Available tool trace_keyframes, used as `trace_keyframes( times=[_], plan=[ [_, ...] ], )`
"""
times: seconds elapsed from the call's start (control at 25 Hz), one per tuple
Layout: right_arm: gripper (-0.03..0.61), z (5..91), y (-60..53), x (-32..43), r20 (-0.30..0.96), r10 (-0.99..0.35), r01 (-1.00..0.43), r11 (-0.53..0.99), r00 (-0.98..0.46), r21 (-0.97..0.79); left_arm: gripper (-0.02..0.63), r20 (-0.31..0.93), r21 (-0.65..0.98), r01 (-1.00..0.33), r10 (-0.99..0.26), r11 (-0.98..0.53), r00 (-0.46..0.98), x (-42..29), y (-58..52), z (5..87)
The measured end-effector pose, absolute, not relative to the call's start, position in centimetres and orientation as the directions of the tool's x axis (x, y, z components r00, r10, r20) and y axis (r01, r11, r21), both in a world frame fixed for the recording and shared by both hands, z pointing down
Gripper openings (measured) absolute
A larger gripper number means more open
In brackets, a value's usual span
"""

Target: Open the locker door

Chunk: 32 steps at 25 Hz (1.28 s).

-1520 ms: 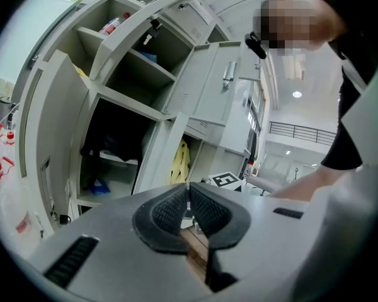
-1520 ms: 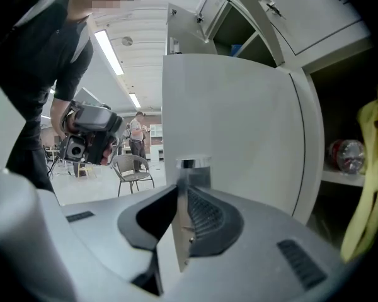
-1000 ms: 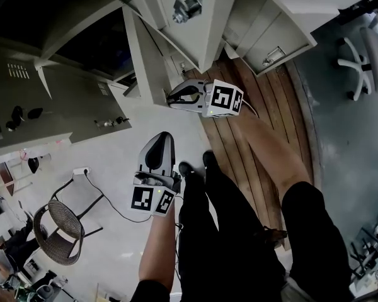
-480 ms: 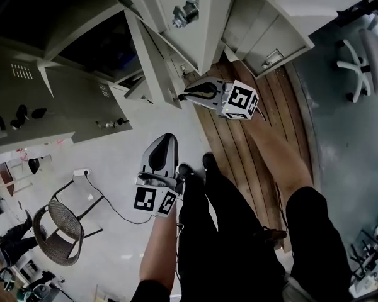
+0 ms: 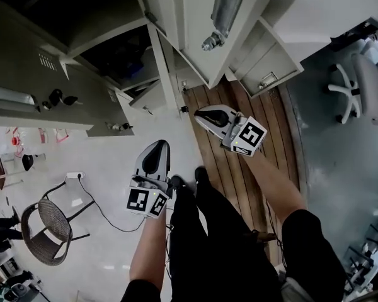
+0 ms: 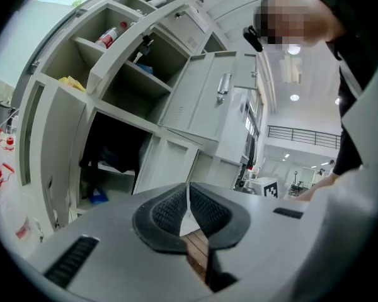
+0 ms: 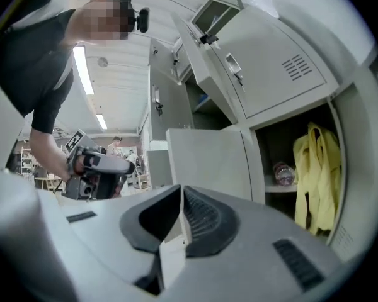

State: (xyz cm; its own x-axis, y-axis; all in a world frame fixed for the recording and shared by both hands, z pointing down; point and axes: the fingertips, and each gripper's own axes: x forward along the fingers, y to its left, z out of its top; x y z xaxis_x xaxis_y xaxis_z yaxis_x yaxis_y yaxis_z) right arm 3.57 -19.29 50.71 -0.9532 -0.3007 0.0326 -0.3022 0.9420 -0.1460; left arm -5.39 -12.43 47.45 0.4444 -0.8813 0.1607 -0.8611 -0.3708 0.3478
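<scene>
A bank of grey lockers fills the top of the head view, several doors standing open. One low locker door [image 5: 166, 68] is seen edge-on, swung out, with a small latch [image 5: 184, 109] at its foot. My right gripper [image 5: 199, 112] is shut and empty, just right of that latch and apart from it. In the right gripper view the jaws [image 7: 181, 197] point at an open door panel [image 7: 208, 162], with a yellow garment [image 7: 315, 168] and a bottle [image 7: 283, 173] in the compartment beside it. Lower down, my left gripper [image 5: 158, 145] is shut on nothing; its jaws [image 6: 188, 194] face open compartments.
An upper door with a long metal handle [image 5: 223, 11] juts out overhead. A wicker chair [image 5: 44, 231] and a floor cable [image 5: 107, 203] lie left, an office chair [image 5: 359, 87] far right. Wooden planks [image 5: 227, 168] run under the person's legs [image 5: 239, 244].
My right gripper has drawn back from the low door's edge, moving right and down in the head view. The left gripper has hardly moved. The head camera has shifted.
</scene>
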Motion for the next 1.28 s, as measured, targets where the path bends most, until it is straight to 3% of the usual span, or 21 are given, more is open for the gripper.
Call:
trace_keyframes(
  times=[0.2,0.8,1.28],
  plan=[
    [0.026,44.6,-16.1,3.4,0.012,-0.334,-0.332,0.933,-0.942,-0.141,0.026,0.112,0.328,-0.858,-0.885,-0.396,0.451,-5.2,-11.5,42.8],
    [0.02,24.4,-7.7,2.6,-0.137,-0.265,-0.252,0.962,-0.954,-0.109,0.026,0.038,0.24,-0.857,-0.878,-0.456,0.478,-4.4,-5.2,29.5],
    [0.015,17.2,-1.3,5.3,-0.146,-0.187,-0.183,0.982,-0.971,-0.041,0.026,-0.021,0.165,-0.826,-0.839,-0.539,0.543,-2.3,1.0,21.7]
  ],
)
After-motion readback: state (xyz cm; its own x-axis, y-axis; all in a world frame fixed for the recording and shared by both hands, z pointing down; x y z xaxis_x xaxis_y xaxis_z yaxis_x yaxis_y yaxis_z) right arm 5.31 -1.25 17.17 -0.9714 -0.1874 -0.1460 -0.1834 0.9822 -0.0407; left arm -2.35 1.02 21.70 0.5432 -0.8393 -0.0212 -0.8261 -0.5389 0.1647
